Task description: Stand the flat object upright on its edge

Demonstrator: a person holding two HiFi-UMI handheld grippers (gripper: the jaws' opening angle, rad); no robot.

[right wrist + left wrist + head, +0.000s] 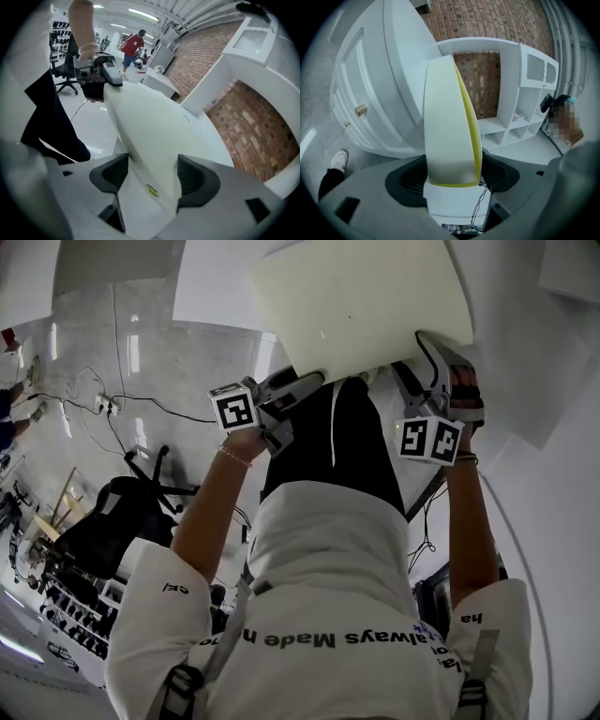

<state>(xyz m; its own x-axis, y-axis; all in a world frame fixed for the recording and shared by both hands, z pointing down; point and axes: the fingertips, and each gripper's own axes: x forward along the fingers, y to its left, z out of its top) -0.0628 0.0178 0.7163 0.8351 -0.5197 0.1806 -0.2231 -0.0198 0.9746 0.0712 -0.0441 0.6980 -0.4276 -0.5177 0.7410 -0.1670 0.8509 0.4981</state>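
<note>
A cream flat board point(366, 306) with a yellow edge lies broad side up in the head view, held out in front of the person. My left gripper point(298, 395) sits at its near left corner and my right gripper point(422, 367) at its near right edge. In the left gripper view the board point(450, 122) runs slanted between the jaws of my left gripper point(453, 176). In the right gripper view the board point(150, 126) passes askew between the jaws of my right gripper point(152, 176) and reaches to the left gripper point(101, 70). Neither pair of pads lies flat against it.
A white table surface point(211, 136) runs under the board's far side, with a brick wall point(487, 18) and a white shelf unit point(520, 93) behind. A black office chair point(112, 521) and cables point(141, 399) are on the floor to the left. A person in red point(132, 47) stands far off.
</note>
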